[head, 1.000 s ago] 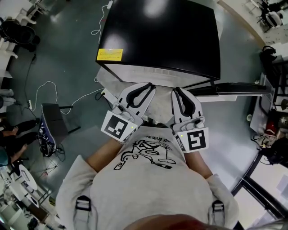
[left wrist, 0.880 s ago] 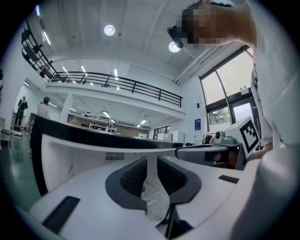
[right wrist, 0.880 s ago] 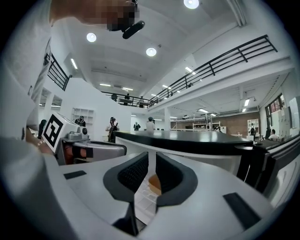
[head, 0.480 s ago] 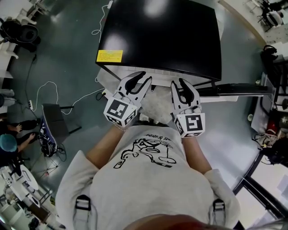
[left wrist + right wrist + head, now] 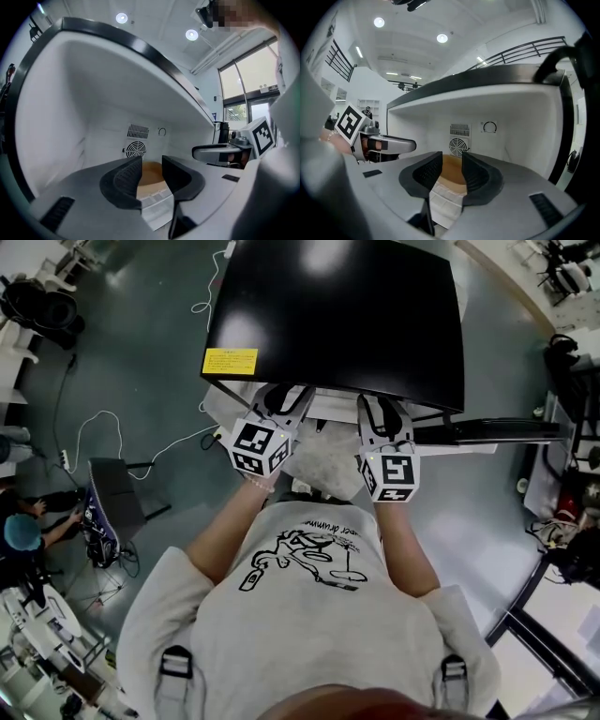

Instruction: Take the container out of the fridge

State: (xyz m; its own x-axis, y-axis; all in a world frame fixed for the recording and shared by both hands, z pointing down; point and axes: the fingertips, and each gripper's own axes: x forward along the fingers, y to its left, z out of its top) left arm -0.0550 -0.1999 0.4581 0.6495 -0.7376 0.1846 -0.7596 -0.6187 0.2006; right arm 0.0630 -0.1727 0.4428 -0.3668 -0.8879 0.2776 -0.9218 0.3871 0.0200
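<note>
I stand at a small fridge (image 5: 337, 306) with a black top and its door (image 5: 497, 427) swung open to the right. Both grippers reach into the white compartment, side by side. My left gripper (image 5: 279, 404) (image 5: 151, 164) has its jaws opening. A container (image 5: 151, 174), tan inside with a ribbed white wall, shows in the gap just ahead, and the pads do not press on it. My right gripper (image 5: 382, 409) (image 5: 451, 161) is also opening, with the same container (image 5: 451, 172) showing between its jaws, untouched.
A round fan grille (image 5: 458, 146) and a dial (image 5: 490, 127) sit on the fridge's back wall. The compartment's ceiling hangs low over both grippers. A yellow label (image 5: 230, 361) marks the fridge top. Cables (image 5: 103, 427) and a bag (image 5: 112, 493) lie on the floor at left.
Both grippers have moved forward from in front of my chest, so their fingertips now lie under the fridge's top edge.
</note>
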